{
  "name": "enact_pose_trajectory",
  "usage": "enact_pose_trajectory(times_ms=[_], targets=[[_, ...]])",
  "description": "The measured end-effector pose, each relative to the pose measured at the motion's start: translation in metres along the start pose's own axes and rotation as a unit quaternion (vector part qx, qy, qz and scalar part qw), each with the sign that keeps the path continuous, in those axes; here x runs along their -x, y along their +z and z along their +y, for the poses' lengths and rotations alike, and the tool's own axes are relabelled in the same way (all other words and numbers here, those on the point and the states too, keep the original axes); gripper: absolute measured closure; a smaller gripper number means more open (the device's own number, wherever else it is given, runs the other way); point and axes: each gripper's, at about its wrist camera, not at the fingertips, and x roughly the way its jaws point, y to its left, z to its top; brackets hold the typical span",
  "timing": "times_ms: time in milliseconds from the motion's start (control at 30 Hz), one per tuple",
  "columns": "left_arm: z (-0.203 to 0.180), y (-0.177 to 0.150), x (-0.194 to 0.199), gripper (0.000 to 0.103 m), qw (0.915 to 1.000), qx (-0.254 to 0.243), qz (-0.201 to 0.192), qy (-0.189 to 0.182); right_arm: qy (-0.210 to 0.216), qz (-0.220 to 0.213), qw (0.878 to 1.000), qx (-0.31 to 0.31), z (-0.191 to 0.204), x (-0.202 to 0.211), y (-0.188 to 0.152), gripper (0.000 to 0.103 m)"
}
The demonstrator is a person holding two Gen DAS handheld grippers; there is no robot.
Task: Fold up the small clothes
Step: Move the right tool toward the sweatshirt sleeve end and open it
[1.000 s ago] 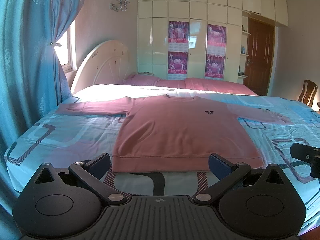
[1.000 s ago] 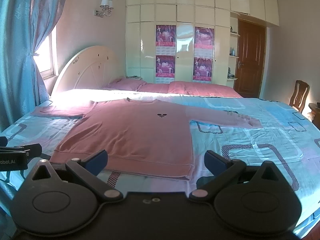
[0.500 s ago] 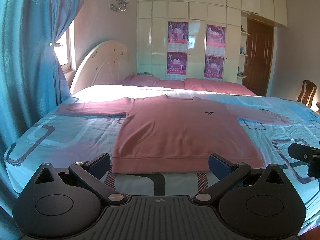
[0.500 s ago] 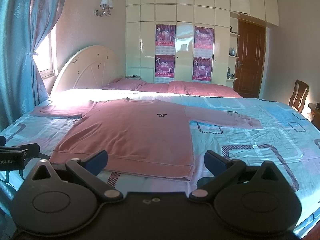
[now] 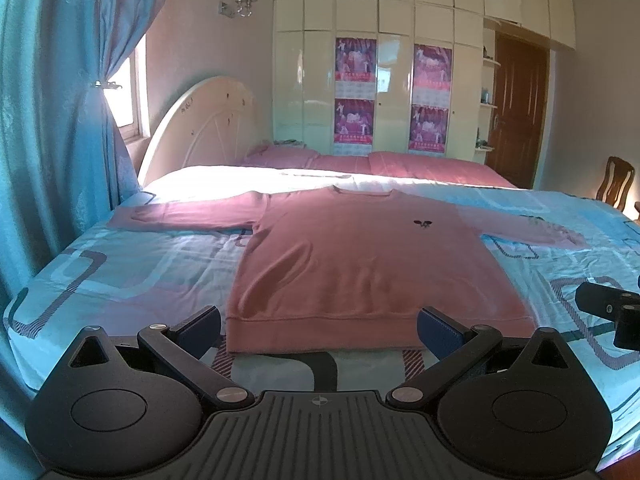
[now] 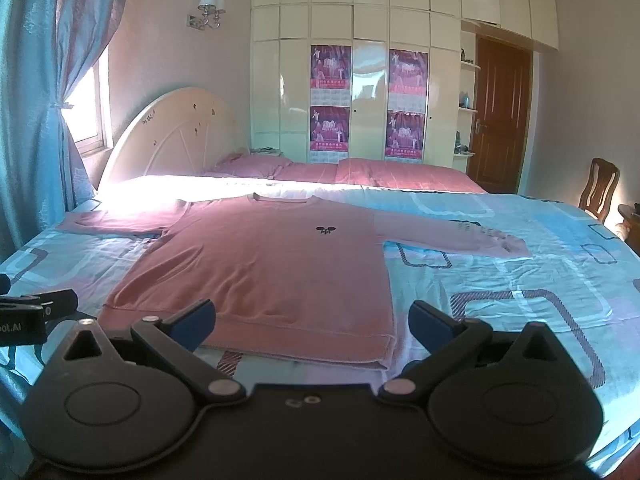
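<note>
A pink long-sleeved sweater (image 5: 360, 256) lies flat on the bed, front up, both sleeves spread out to the sides, hem toward me. It also shows in the right wrist view (image 6: 272, 264). My left gripper (image 5: 320, 326) is open and empty, just short of the hem, above the bed's near edge. My right gripper (image 6: 312, 320) is open and empty, near the hem's right corner. The right gripper's body shows at the right edge of the left wrist view (image 5: 612, 312). The left gripper's body shows at the left edge of the right wrist view (image 6: 32, 312).
The bed has a light blue patterned sheet (image 5: 140, 264) and pink pillows (image 5: 400, 162) at the far side. A blue curtain (image 5: 52, 120) hangs at the left. A cream wardrobe (image 5: 380, 80), a brown door (image 5: 520, 112) and a wooden chair (image 5: 618, 178) stand beyond.
Both grippers have barely moved. The sweater lies as before.
</note>
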Motion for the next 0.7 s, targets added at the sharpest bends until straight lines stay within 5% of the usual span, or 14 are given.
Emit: enact_pose_trajectory(times_ms=[533,700], targets=[[-0.001,0.039,-0.084,0.000,0.9998,-0.002,0.012,-0.015,-0.021,0.005,1.000,-0.015,0.005,-0.070,0.031,0.001],[0.000,0.056,-0.120,0.000,0.9981,0.003,0.022,-0.057,-0.036,0.008,0.999,-0.027,0.003,-0.101,0.044,0.001]])
